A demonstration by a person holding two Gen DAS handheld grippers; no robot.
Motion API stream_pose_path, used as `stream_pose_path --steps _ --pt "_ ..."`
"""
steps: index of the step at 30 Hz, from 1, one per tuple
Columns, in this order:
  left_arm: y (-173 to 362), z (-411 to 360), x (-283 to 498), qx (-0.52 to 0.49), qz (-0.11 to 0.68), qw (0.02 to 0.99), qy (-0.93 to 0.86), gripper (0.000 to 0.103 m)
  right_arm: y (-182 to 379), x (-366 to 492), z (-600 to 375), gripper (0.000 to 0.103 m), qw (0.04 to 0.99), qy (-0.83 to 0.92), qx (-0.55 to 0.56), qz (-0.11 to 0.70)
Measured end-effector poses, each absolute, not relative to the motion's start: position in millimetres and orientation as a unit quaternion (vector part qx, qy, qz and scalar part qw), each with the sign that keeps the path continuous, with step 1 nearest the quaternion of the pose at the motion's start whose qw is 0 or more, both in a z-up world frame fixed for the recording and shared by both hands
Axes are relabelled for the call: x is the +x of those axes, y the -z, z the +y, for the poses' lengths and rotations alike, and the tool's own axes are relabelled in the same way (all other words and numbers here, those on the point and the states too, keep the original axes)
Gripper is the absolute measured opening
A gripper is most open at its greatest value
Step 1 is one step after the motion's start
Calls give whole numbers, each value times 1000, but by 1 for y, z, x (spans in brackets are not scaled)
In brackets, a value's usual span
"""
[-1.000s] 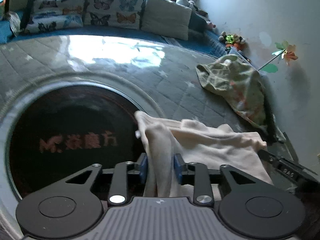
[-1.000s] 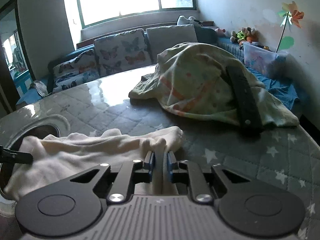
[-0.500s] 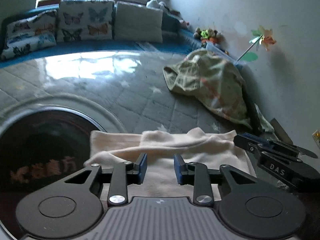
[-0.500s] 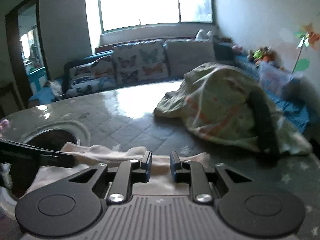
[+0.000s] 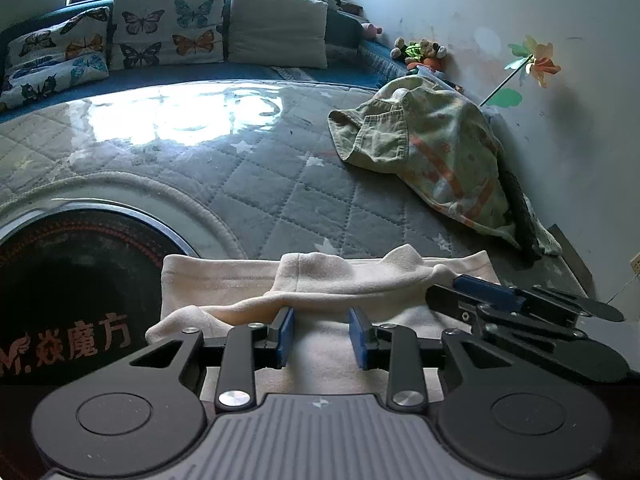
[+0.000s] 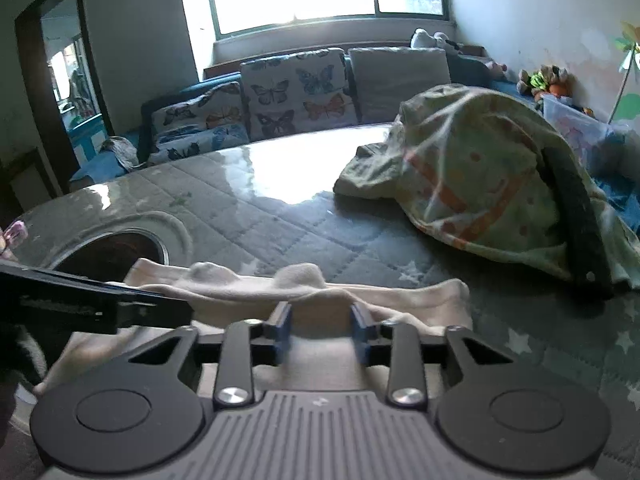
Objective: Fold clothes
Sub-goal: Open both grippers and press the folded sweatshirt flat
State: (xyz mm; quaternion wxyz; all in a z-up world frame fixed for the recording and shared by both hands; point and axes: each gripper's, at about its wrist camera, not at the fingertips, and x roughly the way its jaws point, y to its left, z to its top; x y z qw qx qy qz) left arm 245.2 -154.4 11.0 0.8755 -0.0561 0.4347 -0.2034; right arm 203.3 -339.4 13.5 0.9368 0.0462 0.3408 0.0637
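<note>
Landmark: cream garment (image 5: 320, 292), lying flat and folded over on grey quilted cover (image 5: 280, 184), left end overlapping round dark opening (image 5: 76, 292) with metal rim and printed characters. Beyond garment, far right against the wall: crumpled green printed cloth (image 5: 432, 152) with orange stripes and a patch pocket, heaped over something unseen; black strap (image 5: 520, 216) running down its right flank. Further beyond garment: two butterfly-print cushions (image 5: 168, 24), one plain grey cushion (image 5: 276, 28), small plush toys (image 5: 420, 50) in the corner, paper pinwheel (image 5: 536, 64) on the wall. Bright window glare on the cover's glossy film behind garment. Nothing lying between tools and garment. Left gripper (image 5: 322, 336): blue-padded fingers spread apart, nothing pinched, hovering over near edge of garment; contact with fabric not determinable. Right gripper (image 6: 321, 332): fingers likewise spread, nothing pinched, over the garment's right part; seen from the left wrist view as a black body with blue pad at garment's right end (image 5: 500, 304). Garment fabric: soft fleecy knit, thick rolled folds along far edge, stitched hem band on left portion. Cover: diamond stitching, pale star motifs, corded piping ringing the opening. Green cloth: thin woven, heavily creased
</note>
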Motion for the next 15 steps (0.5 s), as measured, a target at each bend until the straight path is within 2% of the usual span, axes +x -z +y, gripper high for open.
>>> stream_pose_path --steps 12,14,15 --pt "-20 -144 215 -34 433 880 191 43 -19 165 -311 47 930 -101 7 353" --pt "-20 -141 207 -29 433 881 189 46 -20 158 -309 55 929 -102 5 355" --pt "-20 -140 202 -26 431 882 189 46 -20 154 -308 56 929 -103 3 356"
